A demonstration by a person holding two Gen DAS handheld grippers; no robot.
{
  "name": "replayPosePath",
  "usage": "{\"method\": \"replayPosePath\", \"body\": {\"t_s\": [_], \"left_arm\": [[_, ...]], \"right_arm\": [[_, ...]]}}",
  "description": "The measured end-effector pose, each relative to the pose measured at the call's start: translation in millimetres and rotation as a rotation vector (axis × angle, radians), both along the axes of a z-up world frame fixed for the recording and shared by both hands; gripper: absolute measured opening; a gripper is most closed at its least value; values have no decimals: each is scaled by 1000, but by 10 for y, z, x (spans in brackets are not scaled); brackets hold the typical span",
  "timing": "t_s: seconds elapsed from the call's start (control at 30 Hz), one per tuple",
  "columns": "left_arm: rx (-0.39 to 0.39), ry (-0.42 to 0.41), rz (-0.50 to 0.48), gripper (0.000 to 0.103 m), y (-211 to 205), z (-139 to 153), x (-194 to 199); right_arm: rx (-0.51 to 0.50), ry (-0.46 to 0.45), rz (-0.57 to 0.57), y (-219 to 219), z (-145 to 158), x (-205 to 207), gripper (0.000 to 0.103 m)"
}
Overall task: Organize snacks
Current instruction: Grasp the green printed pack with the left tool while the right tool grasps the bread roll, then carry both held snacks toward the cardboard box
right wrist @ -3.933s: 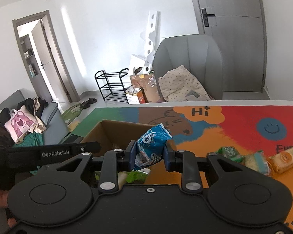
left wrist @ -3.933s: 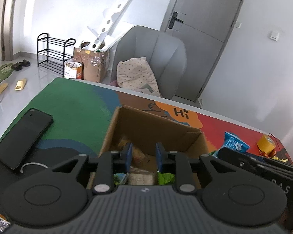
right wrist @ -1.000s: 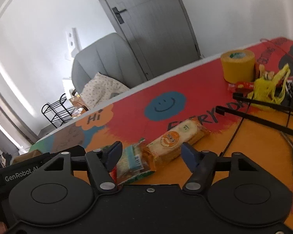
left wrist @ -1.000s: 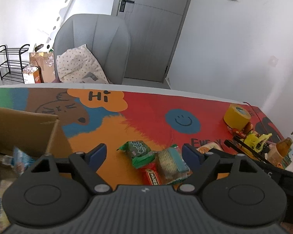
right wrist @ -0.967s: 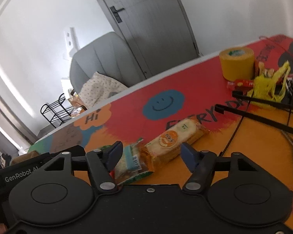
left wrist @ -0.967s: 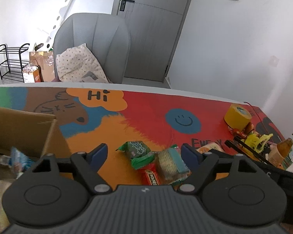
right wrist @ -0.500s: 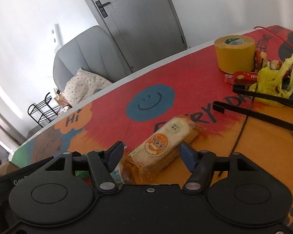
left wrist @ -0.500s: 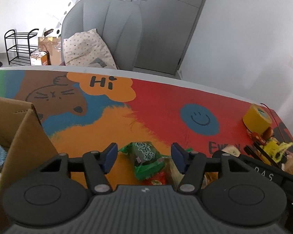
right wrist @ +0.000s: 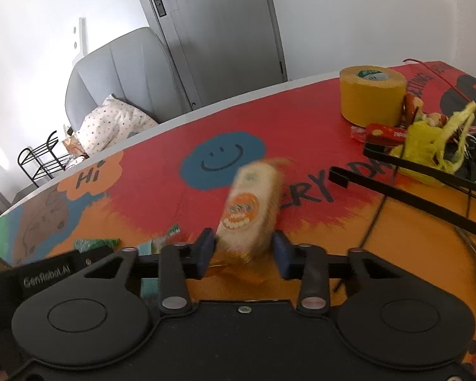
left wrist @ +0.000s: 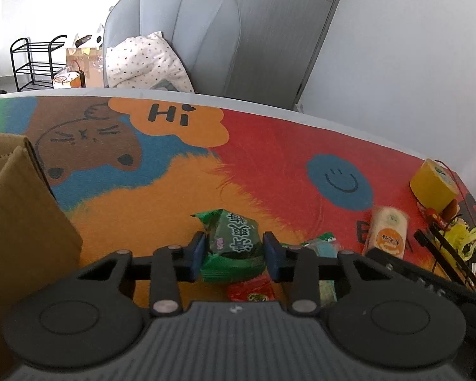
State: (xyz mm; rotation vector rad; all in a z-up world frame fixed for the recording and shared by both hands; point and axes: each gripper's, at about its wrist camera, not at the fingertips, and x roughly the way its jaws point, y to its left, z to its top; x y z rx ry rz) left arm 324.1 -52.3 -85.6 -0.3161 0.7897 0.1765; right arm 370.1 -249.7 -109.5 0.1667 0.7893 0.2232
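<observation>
Green packet (left wrist: 234, 238) sits right between my left gripper (left wrist: 234, 251) pads, jaws closing and both pads touching its sides; my right gripper (right wrist: 241, 247) is closing on the orange cracker pack (right wrist: 250, 209), left pad on it, right pad maybe just off, too blurry to call; cardboard box (left wrist: 22, 216) stands left, contents hidden by its wall; red wrapper (left wrist: 250, 290) half-hidden under my left gripper.
</observation>
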Motion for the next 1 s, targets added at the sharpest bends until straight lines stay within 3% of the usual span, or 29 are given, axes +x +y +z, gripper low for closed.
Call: {"method": "replayPosePath", "body": {"t_s": [0.63,1.0], "left_arm": [[-6,-81,-74,34,-67,359,-480],[-5,-151,-98,34,15,655,-884]], "right_arm": [[66,-41,41,-263,243,-553,29],[77,-112,98,-78,520,-875,29]]}}
